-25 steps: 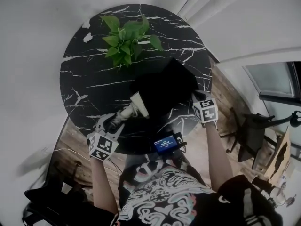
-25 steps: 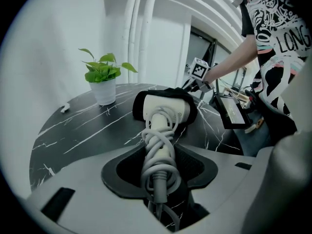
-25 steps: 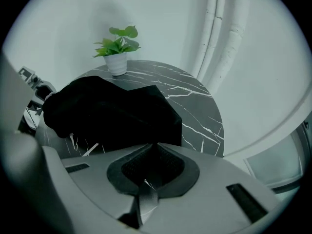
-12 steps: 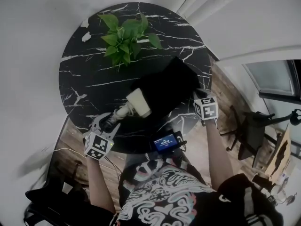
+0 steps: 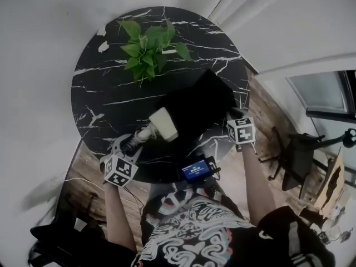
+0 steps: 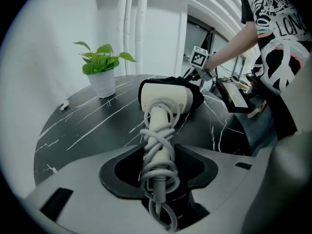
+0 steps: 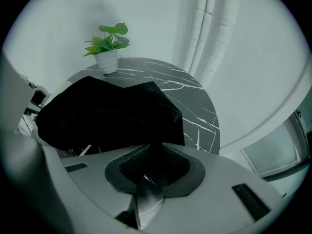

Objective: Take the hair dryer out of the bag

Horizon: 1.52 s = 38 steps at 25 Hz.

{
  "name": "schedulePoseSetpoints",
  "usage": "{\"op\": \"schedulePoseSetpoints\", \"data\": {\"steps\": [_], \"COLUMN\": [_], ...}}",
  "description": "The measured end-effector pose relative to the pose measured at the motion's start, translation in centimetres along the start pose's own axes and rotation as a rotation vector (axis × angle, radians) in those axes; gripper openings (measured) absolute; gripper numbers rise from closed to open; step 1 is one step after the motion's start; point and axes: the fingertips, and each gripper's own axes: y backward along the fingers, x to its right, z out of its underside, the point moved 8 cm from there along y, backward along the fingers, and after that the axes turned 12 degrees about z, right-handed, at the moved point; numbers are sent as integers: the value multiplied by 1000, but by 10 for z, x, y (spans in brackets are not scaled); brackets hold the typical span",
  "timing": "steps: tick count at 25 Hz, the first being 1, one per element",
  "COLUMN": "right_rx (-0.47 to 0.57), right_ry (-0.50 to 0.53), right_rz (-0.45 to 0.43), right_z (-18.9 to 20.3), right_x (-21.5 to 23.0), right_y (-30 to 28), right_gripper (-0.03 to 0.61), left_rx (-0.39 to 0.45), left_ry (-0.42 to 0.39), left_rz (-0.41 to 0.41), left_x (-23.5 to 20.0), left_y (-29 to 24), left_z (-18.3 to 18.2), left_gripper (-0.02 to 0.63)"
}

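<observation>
Hair dryer [image 5: 162, 124] just slid its head out of the bag [image 5: 197, 102] mid-frame, left gripper [image 6: 157, 169] clamped on its handle, right gripper [image 7: 152, 165] pinching the bag, so nearly out.

On the table [image 5: 100, 93], hair dryer [image 5: 161, 124] left of bag [image 5: 197, 102], plant [image 5: 147, 46] behind.

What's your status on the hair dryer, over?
Left tool shut on hair dryer handle, cord wrapped round it. Right tool pinching bag edge. Its head out at bag's mouth. Plant well clear, nothing blocking.

One hair dryer [image 5: 163, 124], one bag [image 5: 197, 102], one potted plant [image 5: 147, 49], one table [image 5: 105, 93]
</observation>
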Motion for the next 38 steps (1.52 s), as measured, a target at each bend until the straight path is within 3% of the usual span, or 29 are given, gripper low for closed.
{"op": "schedulePoseSetpoints", "data": {"steps": [2, 6, 13, 18, 24, 28, 29, 31, 35, 38], "right_rx": [1, 29, 200, 297, 518, 616, 625, 638, 688, 713], "right_ry": [-50, -144, -261, -354, -425, -392, -367, -300, -173, -162], "right_rz": [-9, -17, 73, 13, -162, -262, -288, -316, -325, -322], "right_z": [2, 4, 1, -7, -31, -34, -35, -38, -39, -35], "right_x": [2, 3, 0, -21, -74, -115, -126, -144, -167, -169], "right_y": [4, 20, 77, 123, 189, 220, 225, 233, 254, 267], "right_gripper": [49, 127, 143, 170, 156, 60, 43, 31, 28, 26], "left_rx": [28, 159, 261, 402, 606, 660, 660, 645, 631, 633], "left_ry": [18, 92, 67, 110, 153, 125, 129, 144, 159, 170], "left_rz": [-28, -87, -150, -230, -306, -348, -380, -451, -494, -528], "left_x": [-1, -7, -2, 10, 31, 57, 62, 70, 90, 107], "left_y": [2, 17, 43, 71, 105, 124, 129, 137, 146, 150], "left_z": [-2, -9, -25, -38, -65, -80, -82, -85, -90, -95], "left_gripper": [210, 307, 314, 314, 297, 234, 196, 47, 28, 28]}}
